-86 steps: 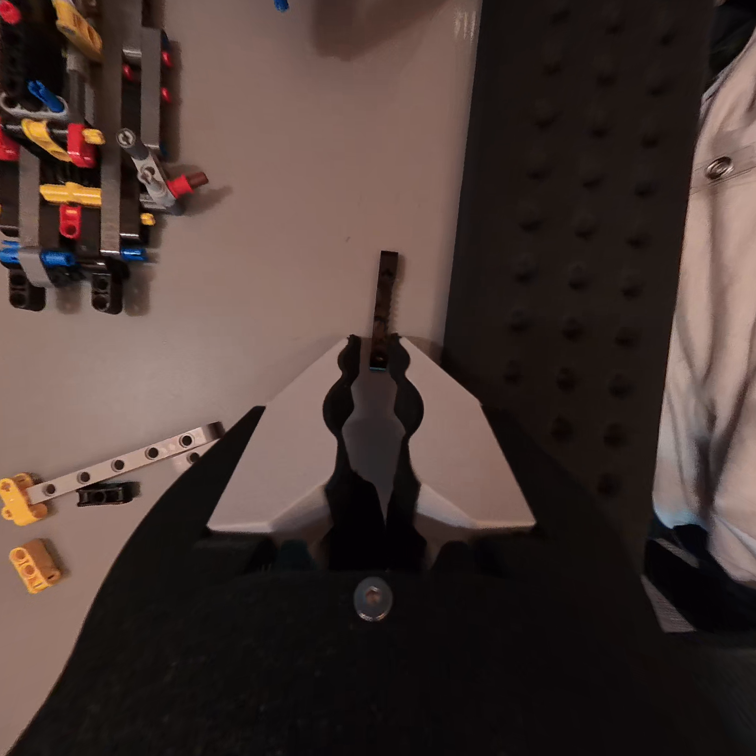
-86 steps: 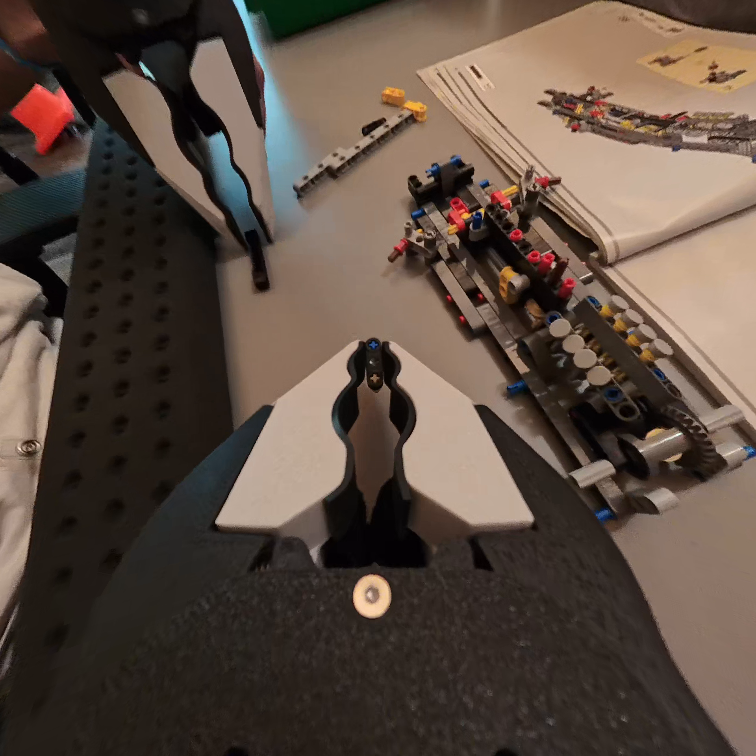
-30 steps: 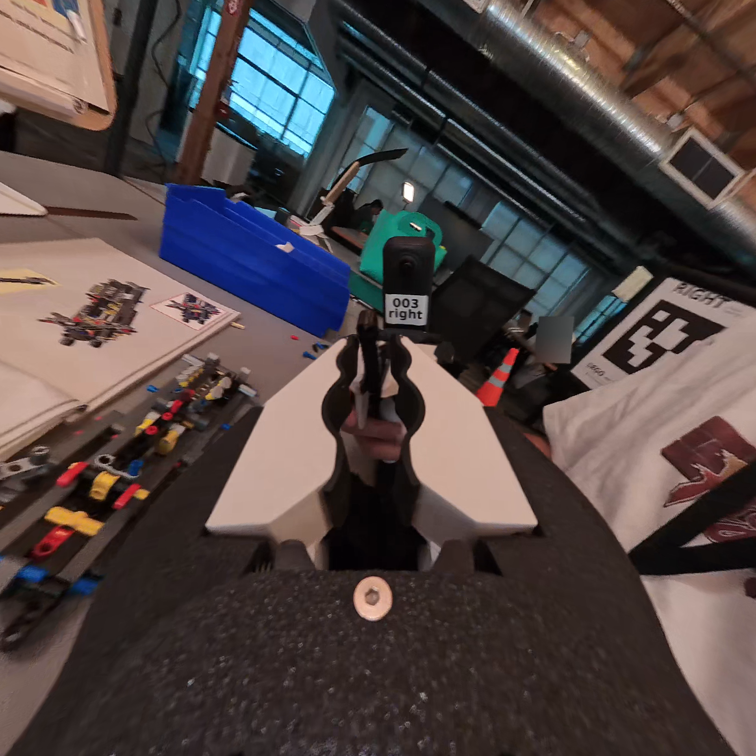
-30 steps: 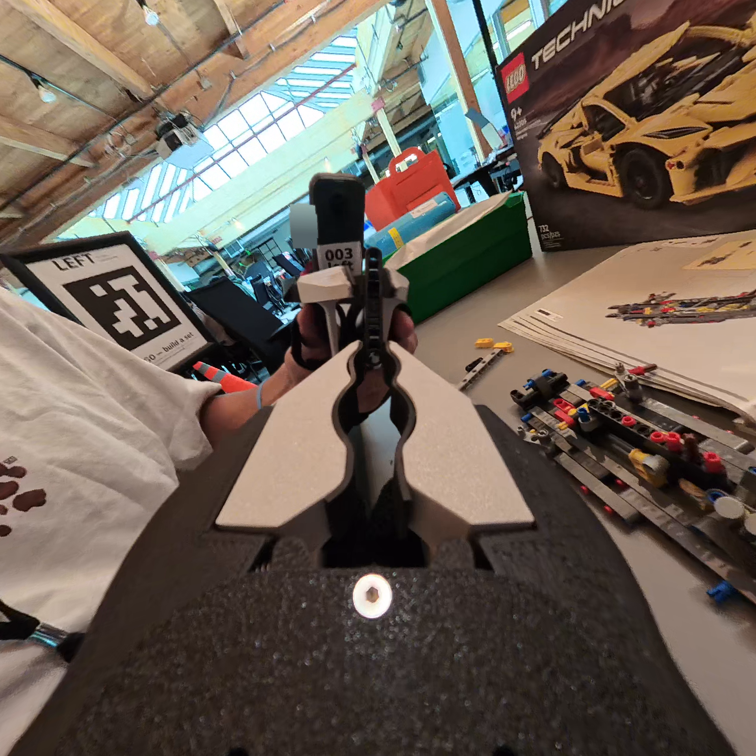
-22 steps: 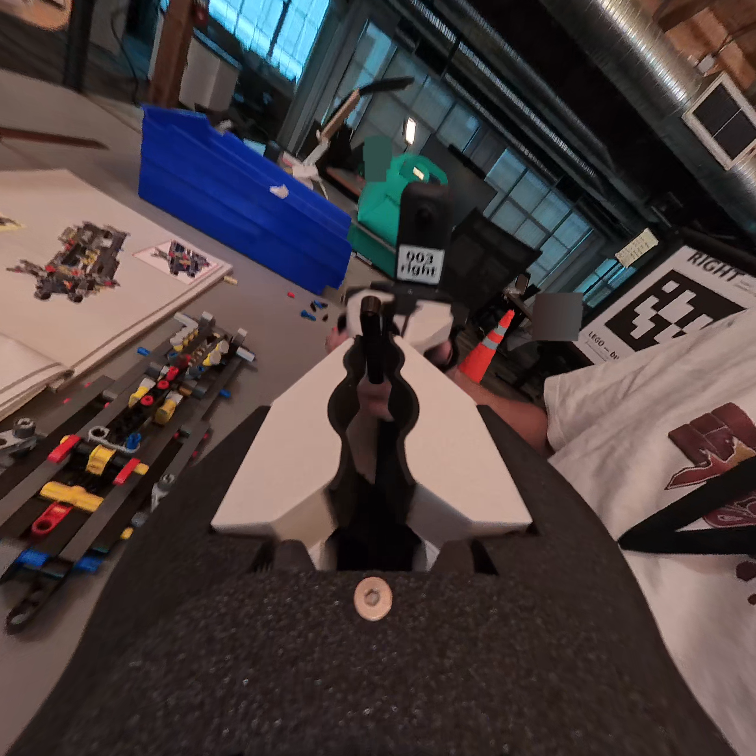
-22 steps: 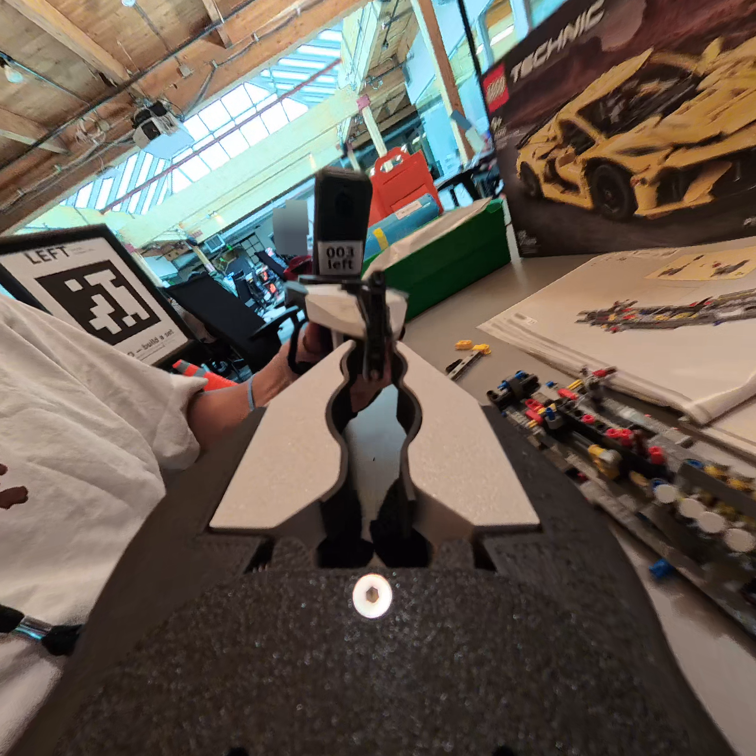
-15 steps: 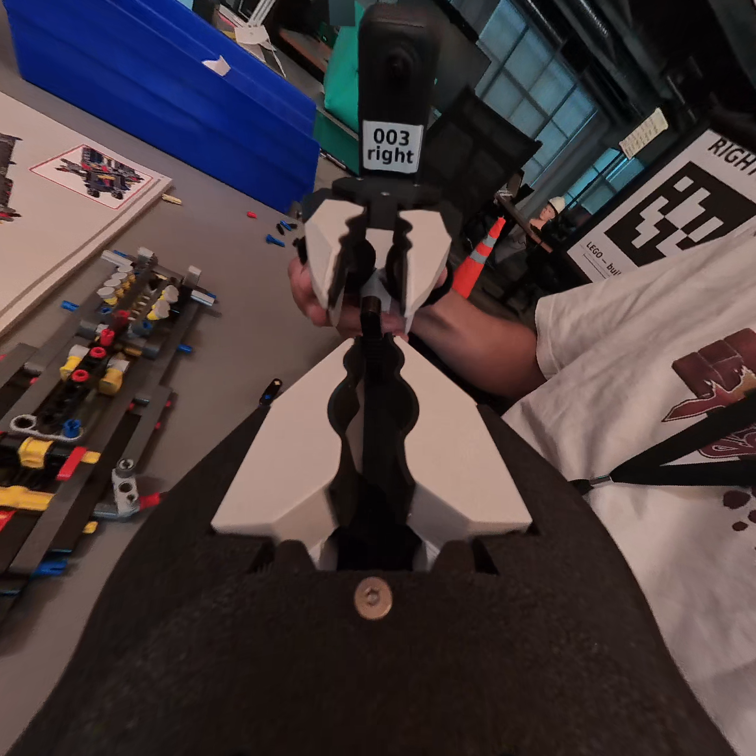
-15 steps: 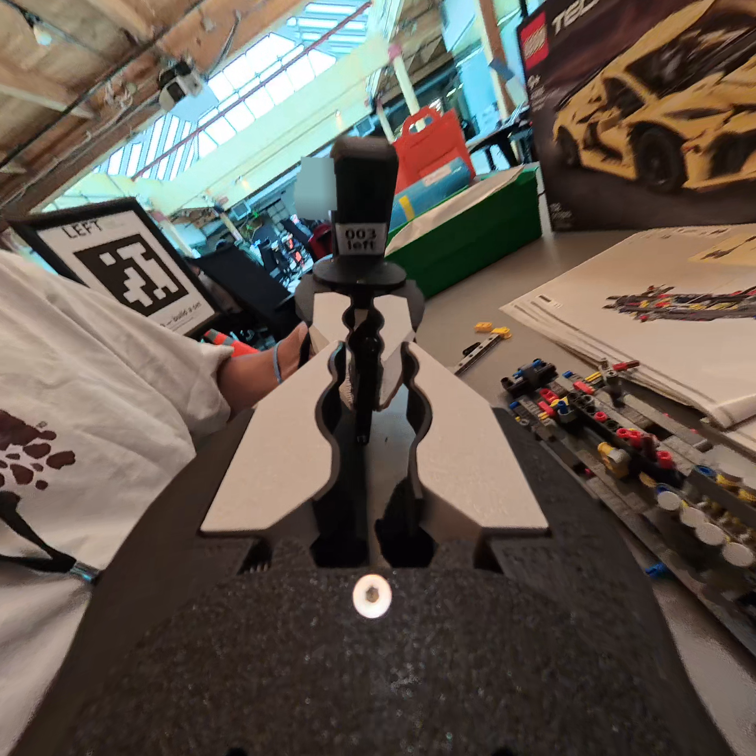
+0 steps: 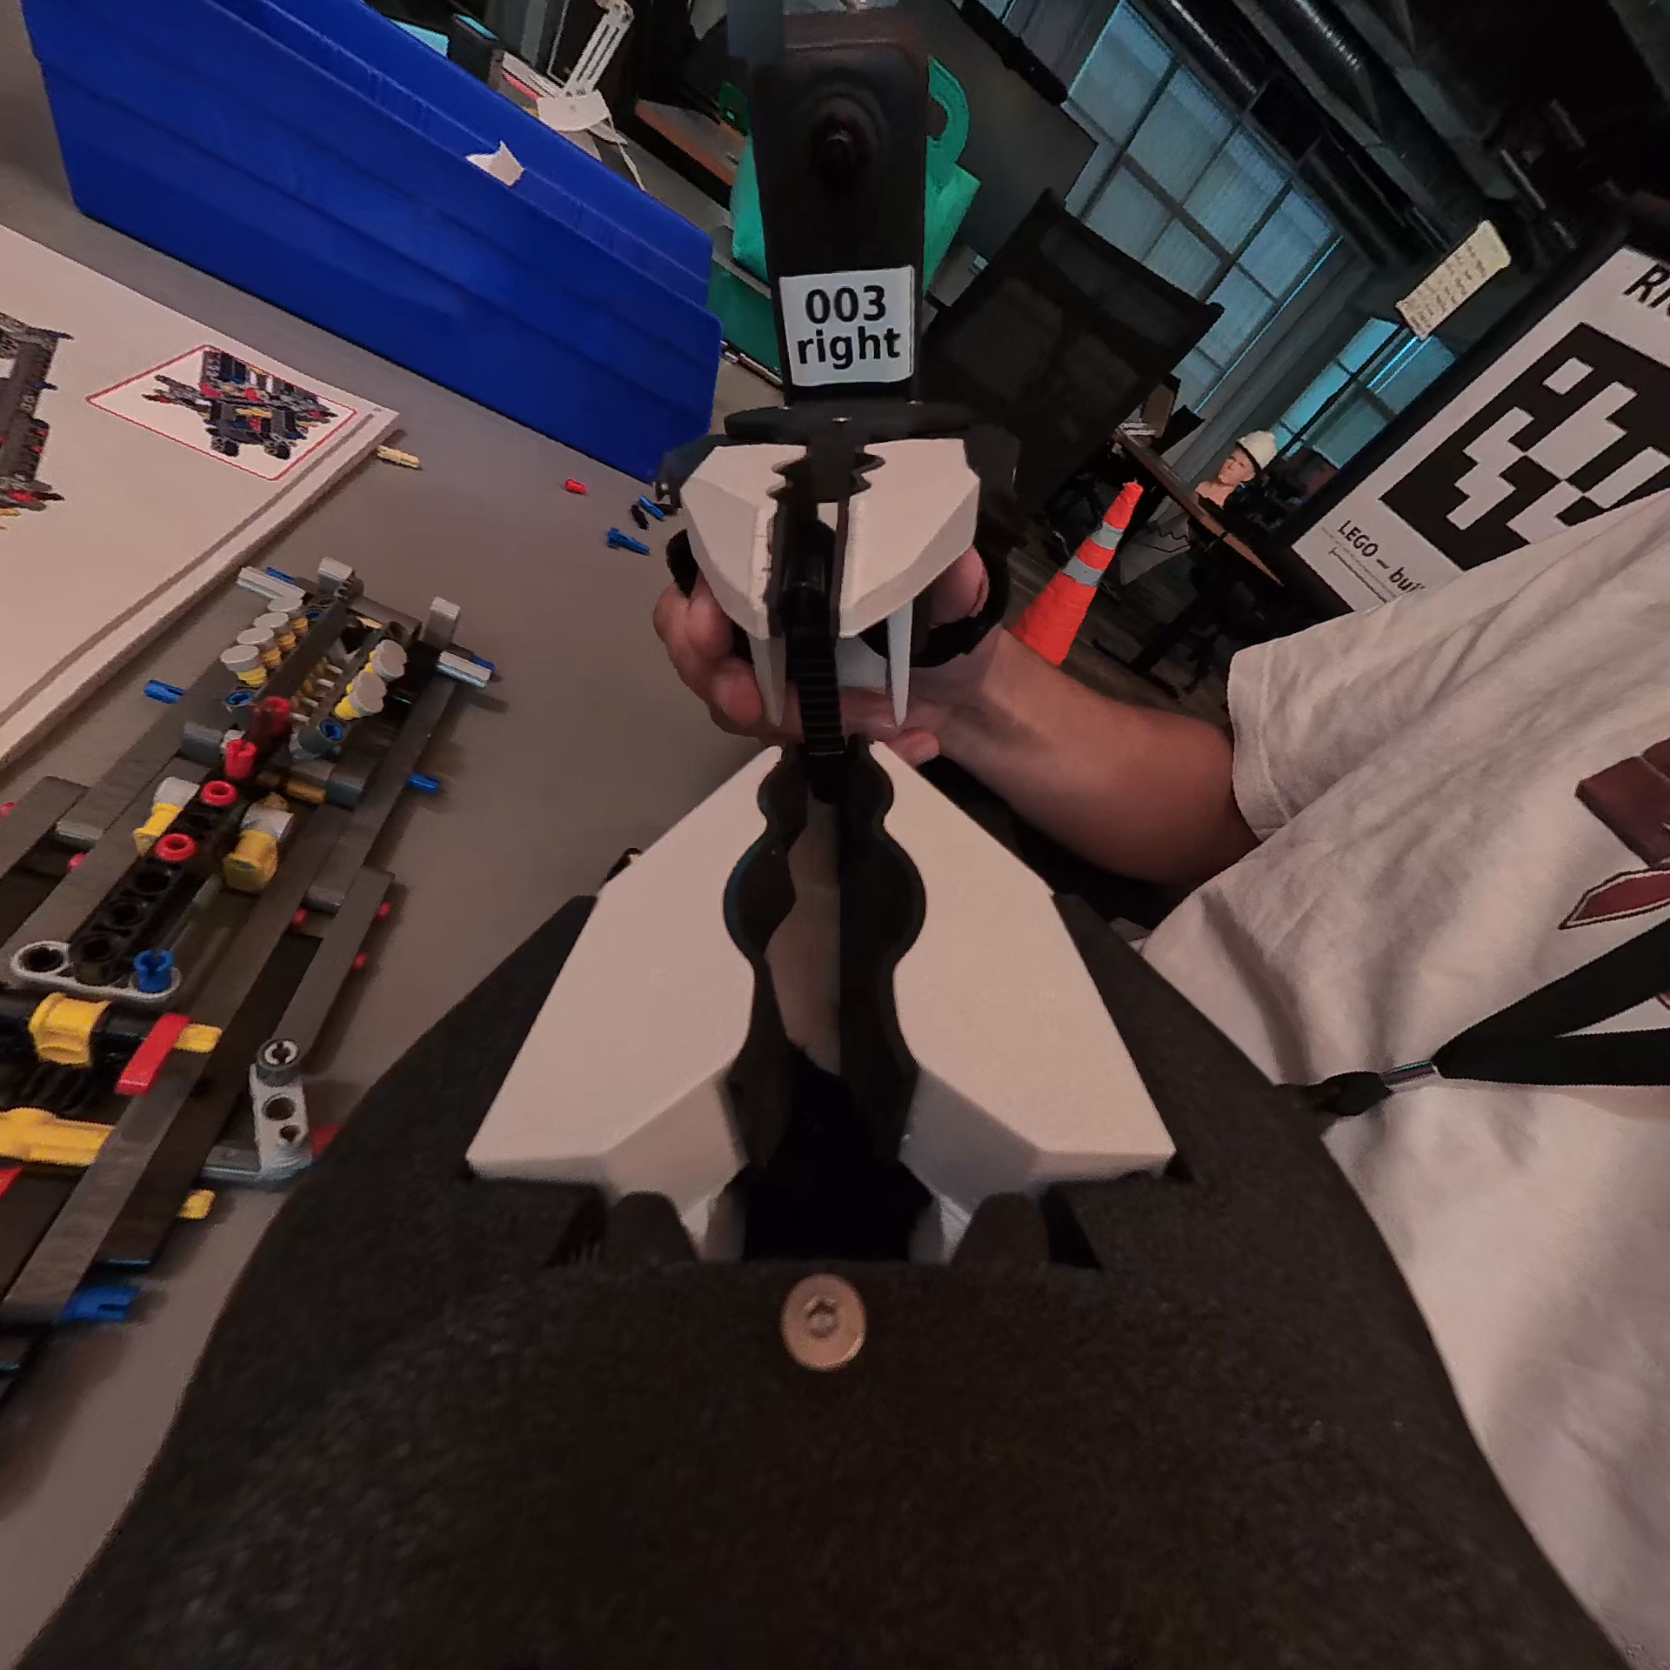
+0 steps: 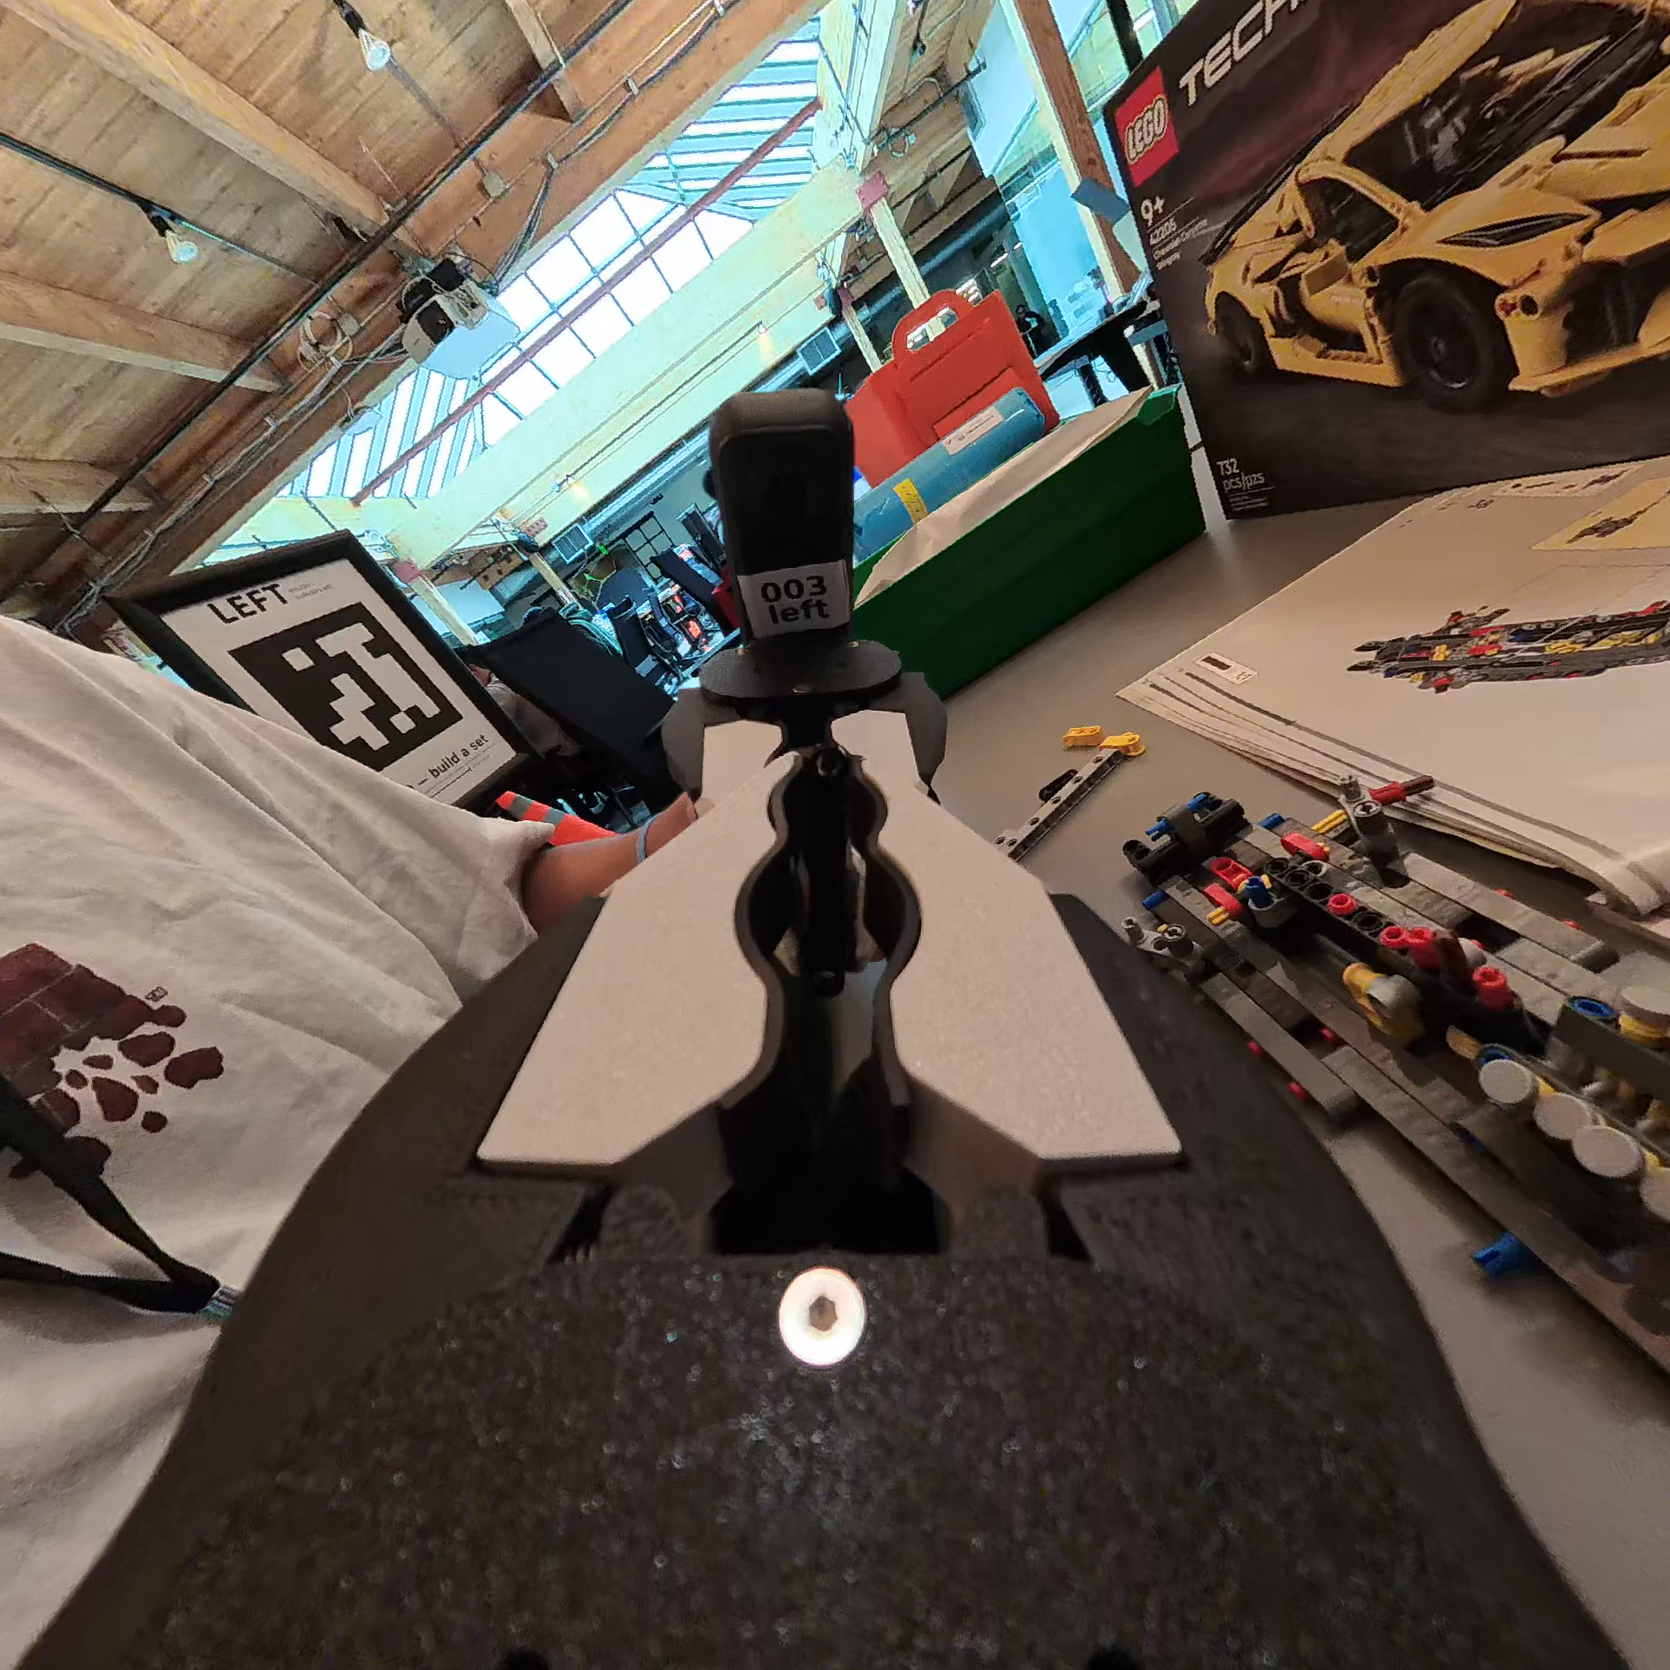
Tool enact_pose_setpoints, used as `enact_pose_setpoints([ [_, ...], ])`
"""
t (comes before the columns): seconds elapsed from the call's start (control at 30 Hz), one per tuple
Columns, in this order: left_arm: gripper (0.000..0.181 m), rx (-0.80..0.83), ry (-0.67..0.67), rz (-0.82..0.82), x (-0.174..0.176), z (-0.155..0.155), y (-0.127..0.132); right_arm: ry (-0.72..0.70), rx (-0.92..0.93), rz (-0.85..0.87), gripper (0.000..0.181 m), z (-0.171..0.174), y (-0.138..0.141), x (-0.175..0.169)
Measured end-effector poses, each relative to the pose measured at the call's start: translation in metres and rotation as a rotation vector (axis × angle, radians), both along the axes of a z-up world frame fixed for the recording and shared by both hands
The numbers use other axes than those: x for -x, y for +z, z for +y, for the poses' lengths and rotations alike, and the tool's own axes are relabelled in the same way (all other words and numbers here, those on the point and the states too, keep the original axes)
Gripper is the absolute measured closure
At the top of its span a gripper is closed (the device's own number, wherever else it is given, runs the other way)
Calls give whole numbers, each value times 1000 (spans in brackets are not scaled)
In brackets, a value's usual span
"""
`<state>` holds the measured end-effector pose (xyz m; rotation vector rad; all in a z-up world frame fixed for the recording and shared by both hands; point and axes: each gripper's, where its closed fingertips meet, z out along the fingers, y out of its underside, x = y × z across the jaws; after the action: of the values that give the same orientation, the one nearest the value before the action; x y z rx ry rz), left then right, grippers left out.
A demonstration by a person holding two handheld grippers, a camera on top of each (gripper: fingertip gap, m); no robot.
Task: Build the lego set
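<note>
Grey table (image 9: 578, 633), wood-beamed workshop, left fingers (image 9: 818, 777) pinching black beam (image 9: 818, 669), right fingers (image 10: 827, 777) parted.

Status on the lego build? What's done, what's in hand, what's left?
Done: a long chassis section lies assembled on the table, beside the open instruction booklet.

In hand: the left gripper is shut on a black beam, held in the air; the right gripper faces it, jaws apart around the beam.

Left: the grey beam, yellow connectors and small pins lie loose; no bodywork yet.
</note>
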<state>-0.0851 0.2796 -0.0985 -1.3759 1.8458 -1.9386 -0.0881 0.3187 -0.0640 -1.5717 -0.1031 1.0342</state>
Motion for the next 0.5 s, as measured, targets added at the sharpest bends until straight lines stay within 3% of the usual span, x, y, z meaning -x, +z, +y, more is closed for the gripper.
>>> enact_pose_setpoints([
  [0.13,174,6,37,-25,0,13,0,-48,12,-90,158,-6,-2,-17],
  [0.17,174,-2,58,-33,0,21,0,-68,44,-186,156,-10,-13,-25],
  [0.27,174,-92,119,-65,5,42,-6,-51,227,-639,155,-30,-78,-37],
  [0.33,174,-90,134,-88,6,47,-4,-12,310,-744,153,-37,-102,-33],
  [0.5,174,-120,127,-72,5,43,-12,17,393,-969,159,-32,-123,-33],
])
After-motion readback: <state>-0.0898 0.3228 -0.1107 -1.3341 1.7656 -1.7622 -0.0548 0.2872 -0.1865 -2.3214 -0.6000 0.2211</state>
